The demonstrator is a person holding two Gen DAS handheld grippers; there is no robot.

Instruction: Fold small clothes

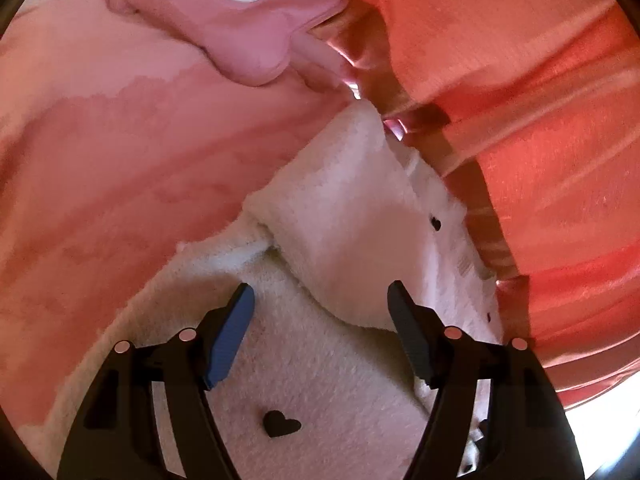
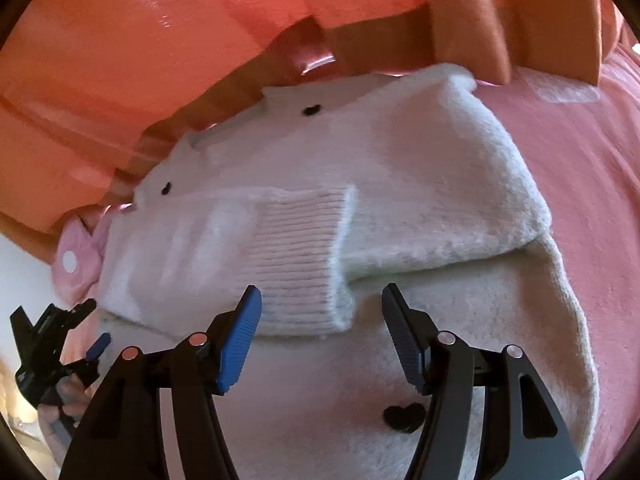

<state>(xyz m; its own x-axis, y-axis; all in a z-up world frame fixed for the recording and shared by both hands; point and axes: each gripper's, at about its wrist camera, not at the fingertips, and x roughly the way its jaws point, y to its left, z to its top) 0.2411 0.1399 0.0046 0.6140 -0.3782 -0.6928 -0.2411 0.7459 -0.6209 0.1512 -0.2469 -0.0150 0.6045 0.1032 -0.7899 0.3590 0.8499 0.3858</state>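
Note:
A white fluffy cardigan (image 1: 344, 232) with black heart buttons (image 1: 280, 423) lies on the pink sheet (image 1: 100, 140). My left gripper (image 1: 320, 292) hovers open over its body, with nothing between the fingers. In the right wrist view the cardigan (image 2: 420, 168) has one sleeve folded across its front, ending in a ribbed cuff (image 2: 304, 248). My right gripper (image 2: 322, 292) stands open just above that cuff, and the pads do not press on it. A heart button (image 2: 404, 416) shows below. The left gripper (image 2: 94, 324), held by a hand, appears at the lower left of this view.
Orange pillows or bedding (image 1: 560, 160) are piled along the cardigan's far edge (image 2: 160, 40). A pink padded pouch with a round white cap (image 1: 256, 20) lies on the sheet beside the collar end (image 2: 76, 264). Pink sheet (image 2: 580, 200) stretches to the right.

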